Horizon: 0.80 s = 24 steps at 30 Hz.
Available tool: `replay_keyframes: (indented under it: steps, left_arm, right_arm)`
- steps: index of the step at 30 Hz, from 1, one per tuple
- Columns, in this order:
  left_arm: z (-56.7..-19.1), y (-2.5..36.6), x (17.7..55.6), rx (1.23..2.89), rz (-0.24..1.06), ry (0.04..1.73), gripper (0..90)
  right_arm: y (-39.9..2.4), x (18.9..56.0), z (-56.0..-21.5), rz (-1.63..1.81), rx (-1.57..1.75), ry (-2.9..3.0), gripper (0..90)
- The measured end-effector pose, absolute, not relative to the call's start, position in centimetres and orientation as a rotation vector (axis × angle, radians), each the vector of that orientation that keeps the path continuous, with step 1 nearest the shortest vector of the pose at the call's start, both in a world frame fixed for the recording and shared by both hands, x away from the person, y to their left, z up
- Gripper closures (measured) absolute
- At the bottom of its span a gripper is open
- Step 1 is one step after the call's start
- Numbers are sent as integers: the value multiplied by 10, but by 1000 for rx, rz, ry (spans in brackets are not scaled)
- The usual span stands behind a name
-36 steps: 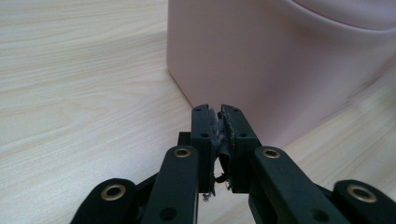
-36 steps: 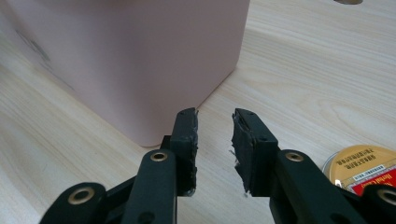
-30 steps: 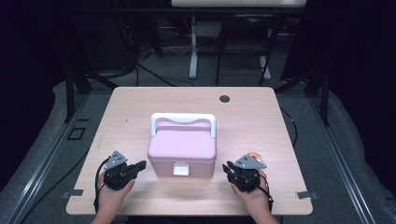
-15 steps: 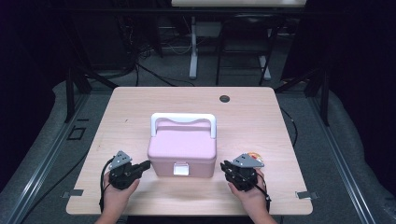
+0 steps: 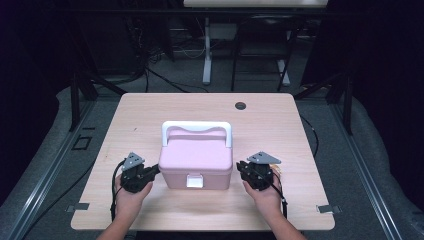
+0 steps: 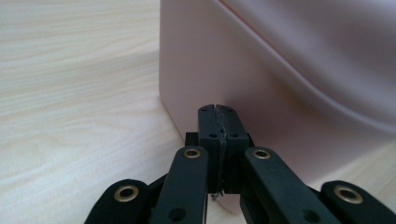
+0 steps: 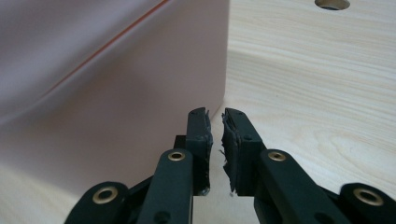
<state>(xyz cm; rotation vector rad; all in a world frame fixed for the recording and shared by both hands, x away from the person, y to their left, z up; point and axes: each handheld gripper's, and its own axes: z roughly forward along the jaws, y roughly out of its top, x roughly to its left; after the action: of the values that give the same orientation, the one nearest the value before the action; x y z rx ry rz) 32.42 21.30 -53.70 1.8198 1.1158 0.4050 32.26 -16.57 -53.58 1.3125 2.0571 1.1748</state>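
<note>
Pink box (image 5: 196,160) blocks centre; table (image 5: 280,120) edges free.

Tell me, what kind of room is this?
Probably a lab or test room: a lone wooden table in a dark space, black metal frames around it and cables trailing over the grey floor.

Pale wood-grain table (image 5: 150,115) under me, matt, the grain streaky and light. The pink storage box (image 5: 196,159) looks like smooth plastic with a soft satin sheen, its white handle (image 5: 196,126) and white latch (image 5: 194,181) plastic too. My left gripper (image 6: 218,112) is matt black plastic with brass-coloured rivets at the joints. My right gripper (image 7: 215,116) is the same, though its pads (image 7: 229,140) look rough and frayed, like worn rubber. A grey plate (image 5: 263,158) on top looks dull.
</note>
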Motion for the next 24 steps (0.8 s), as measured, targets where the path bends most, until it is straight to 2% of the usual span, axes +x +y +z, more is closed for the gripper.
replay_keyframes:
  steps: [8, 11, 17, 24]
  left_arm:
    - [-537, 212, 332, 1833, 372, 1072, 896]
    - [-537, 209, 329, 1826, 389, 1072, 897]
    - [-537, 203, 326, 1819, 365, 1083, 898]
    - [-534, 198, 319, 1844, 342, 1095, 898]
  right_arm:
    - [-161, 334, -540, 1220, 1331, 2054, 791]
    - [-159, 332, -541, 1209, 1307, 2050, 807]
    - [-157, 326, -540, 1194, 1295, 2031, 896]
    - [-158, 320, -537, 1139, 1276, 2047, 900]
